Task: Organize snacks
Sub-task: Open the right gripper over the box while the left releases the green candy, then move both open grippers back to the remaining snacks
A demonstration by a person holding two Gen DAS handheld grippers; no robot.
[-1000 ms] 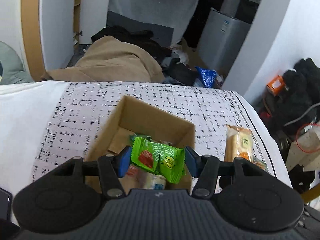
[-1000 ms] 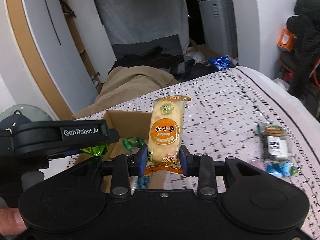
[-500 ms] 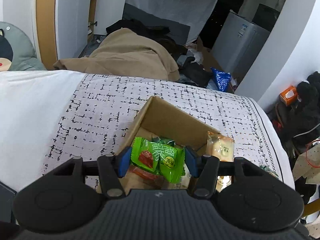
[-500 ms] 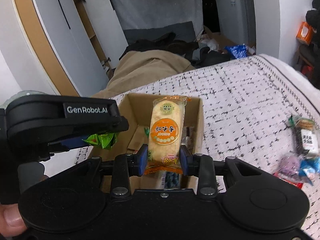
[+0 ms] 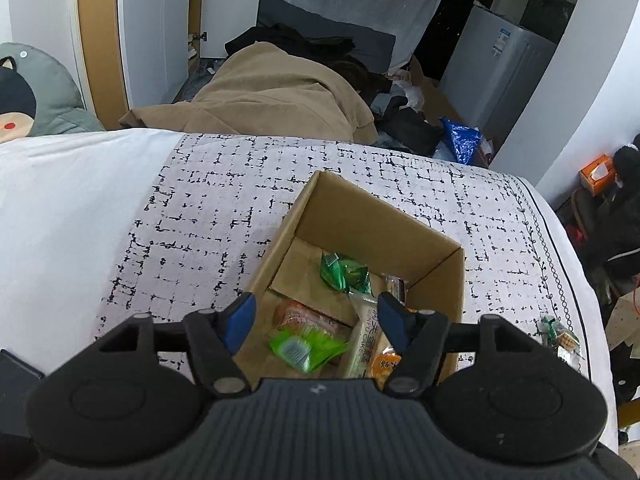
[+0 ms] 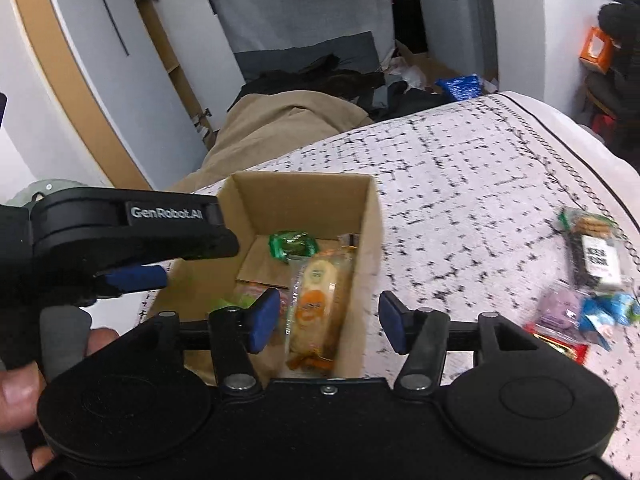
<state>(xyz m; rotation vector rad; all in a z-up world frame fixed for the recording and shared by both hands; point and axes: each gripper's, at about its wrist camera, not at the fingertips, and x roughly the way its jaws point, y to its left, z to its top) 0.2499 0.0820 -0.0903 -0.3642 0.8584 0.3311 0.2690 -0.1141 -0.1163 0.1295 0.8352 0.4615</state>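
Cardboard box on the bed, part filled; both grippers empty above it.

Contents: yellow cake packet against the right wall, green packet near the front, dark green sweet at the back, others partly hidden. Loose snacks lie on the bedcover well to the right, not yet boxed. Risks, as judged: the cake packet appears tilted and blurred, so it may settle upright and jam later items; the light box could slide on the soft cover if a finger clips its rim. Left gripper: jaws released wide, pointing down into the box. Right gripper: jaws spread, grasping nothing, over the box's near right corner; a hand holds the left handle.
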